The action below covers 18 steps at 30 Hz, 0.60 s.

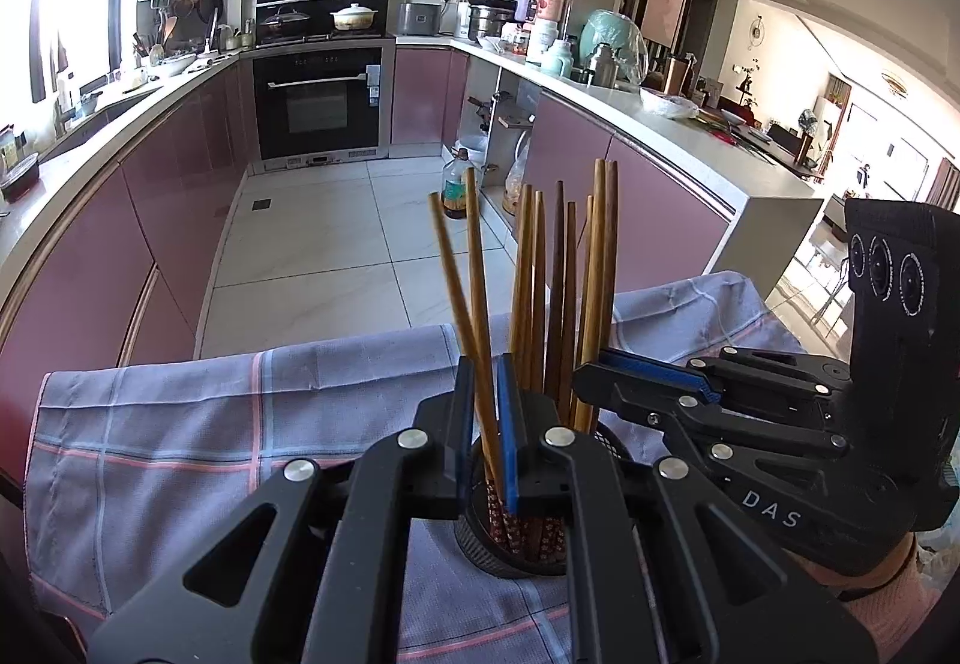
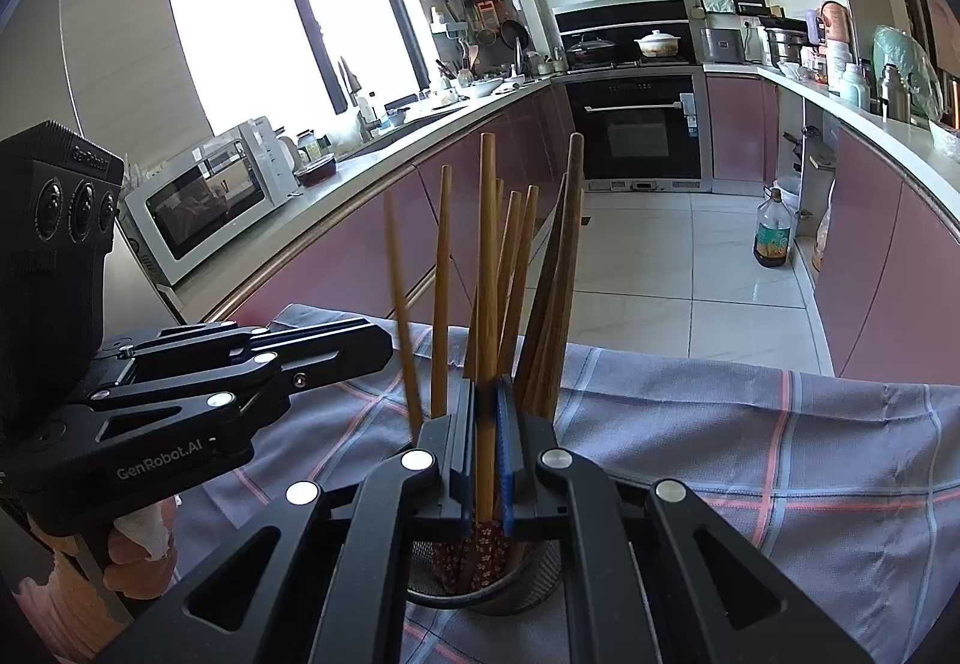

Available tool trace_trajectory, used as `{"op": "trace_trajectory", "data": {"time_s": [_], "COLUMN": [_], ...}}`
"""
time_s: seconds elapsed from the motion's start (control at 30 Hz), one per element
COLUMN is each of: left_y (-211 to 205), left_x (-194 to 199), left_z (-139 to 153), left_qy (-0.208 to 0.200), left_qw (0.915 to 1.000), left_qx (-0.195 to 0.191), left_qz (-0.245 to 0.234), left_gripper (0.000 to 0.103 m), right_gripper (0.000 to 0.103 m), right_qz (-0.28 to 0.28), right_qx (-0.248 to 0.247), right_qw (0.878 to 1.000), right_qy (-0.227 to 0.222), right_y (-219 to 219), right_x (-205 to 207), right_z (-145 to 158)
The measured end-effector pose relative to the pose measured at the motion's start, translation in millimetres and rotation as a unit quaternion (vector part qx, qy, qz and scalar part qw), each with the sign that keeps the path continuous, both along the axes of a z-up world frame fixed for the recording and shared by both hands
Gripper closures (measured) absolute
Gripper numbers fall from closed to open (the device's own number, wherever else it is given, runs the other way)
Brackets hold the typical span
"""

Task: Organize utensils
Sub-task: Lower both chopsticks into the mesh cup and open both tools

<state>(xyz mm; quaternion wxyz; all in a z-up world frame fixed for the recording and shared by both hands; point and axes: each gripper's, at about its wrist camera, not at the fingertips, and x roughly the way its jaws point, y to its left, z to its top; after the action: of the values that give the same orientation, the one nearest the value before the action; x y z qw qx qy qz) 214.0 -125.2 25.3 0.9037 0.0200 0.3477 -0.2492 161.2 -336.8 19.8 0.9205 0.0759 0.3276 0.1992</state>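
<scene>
A black mesh holder (image 1: 510, 550) (image 2: 528, 586) stands on a checked blue-grey cloth (image 1: 180, 424) (image 2: 780, 454), with several brown wooden chopsticks (image 1: 558, 304) (image 2: 543, 316) upright in it. My left gripper (image 1: 485, 373) is shut on two chopsticks (image 1: 474, 274) that lean left and cross between its blue pads. It also shows at the left of the right wrist view as the left gripper (image 2: 384, 349). My right gripper (image 2: 486, 391) is shut on one tall chopstick (image 2: 487, 256). From the left wrist view the right gripper (image 1: 585, 379) reaches in from the right beside the bundle.
The cloth covers a table at the end of a kitchen. Pink cabinets and counters run along both sides, with an oven (image 1: 318, 105) at the far end. A microwave (image 2: 204, 202) sits on the left counter. An oil bottle (image 1: 456, 184) stands on the tiled floor.
</scene>
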Motion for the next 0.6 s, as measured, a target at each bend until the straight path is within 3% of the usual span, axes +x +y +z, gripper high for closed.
{"op": "trace_trajectory", "data": {"time_s": [0.3,0.37,0.43,0.47,0.57,0.6], "left_y": [-1,-1,3,7,14,18], "left_x": [6,5,1,-2,-12,-15], "left_z": [-10,-11,-15,-17,-26,-29], "left_qy": [0.005,0.001,-0.008,-0.012,-0.026,-0.029], "left_qw": [1.0000,1.0000,0.9999,0.9998,0.9993,0.9990], "left_qx": [-0.002,-0.001,-0.001,-0.001,0.006,0.007], "left_qz": [0.001,0.003,0.011,0.015,0.028,0.033], "left_gripper": [0.094,0.087,0.070,0.067,0.060,0.052], "right_gripper": [0.095,0.092,0.086,0.079,0.072,0.070], "right_qz": [-0.003,-0.003,-0.005,-0.007,-0.010,-0.012], "right_qx": [0.003,0.004,0.003,0.001,-0.002,-0.005], "right_qw": [1.000,1.000,1.000,1.000,1.000,1.000], "right_qy": [0.002,0.001,-0.002,-0.004,-0.011,-0.014], "right_y": [0,0,0,0,0,1], "right_x": [0,-1,-4,-6,-14,-18], "right_z": [-4,-4,-5,-6,-7,-7]}}
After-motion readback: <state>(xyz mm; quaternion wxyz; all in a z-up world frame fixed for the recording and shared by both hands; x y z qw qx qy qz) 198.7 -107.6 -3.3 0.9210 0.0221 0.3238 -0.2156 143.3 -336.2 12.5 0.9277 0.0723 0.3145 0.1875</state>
